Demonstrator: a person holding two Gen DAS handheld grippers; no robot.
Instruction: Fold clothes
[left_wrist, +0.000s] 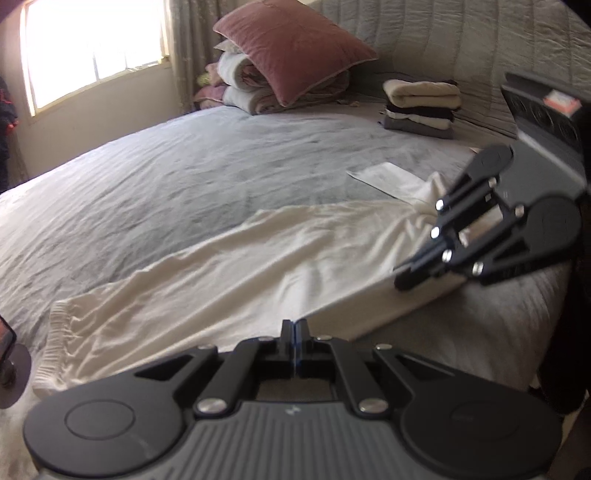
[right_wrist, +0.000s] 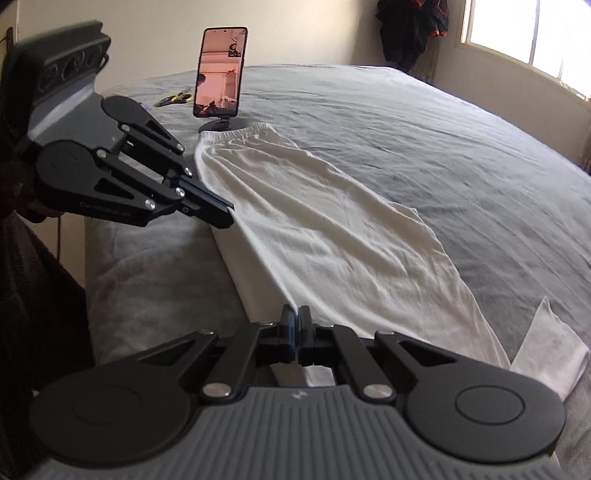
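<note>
Already a stack of folded clothes (left_wrist: 421, 107) sits near the far edge of the bed (left_wrist: 192, 177), beside the pink pillow (left_wrist: 291, 48), so part of the job looks done. What remains in front of me is a long white garment (left_wrist: 236, 266), seemingly trousers folded lengthwise, lying along the near edge of the bed with its elastic waistband toward the phone on a stand (right_wrist: 221, 74) at one corner and its leg end toward the other. It is smoothed but, I judge, not yet folded down to stack size.

Both tongs are clenched along the garment's near long edge. The left tongs (left_wrist: 294, 326) have their jaws pressed fully together right at the white hem, apparently pinching it, nearer the waistband. The right tongs (right_wrist: 294, 321) are likewise squeezed tight at the same edge, nearer the leg end, with white cloth showing just behind the tips, so I take it they grip the fabric too
</note>
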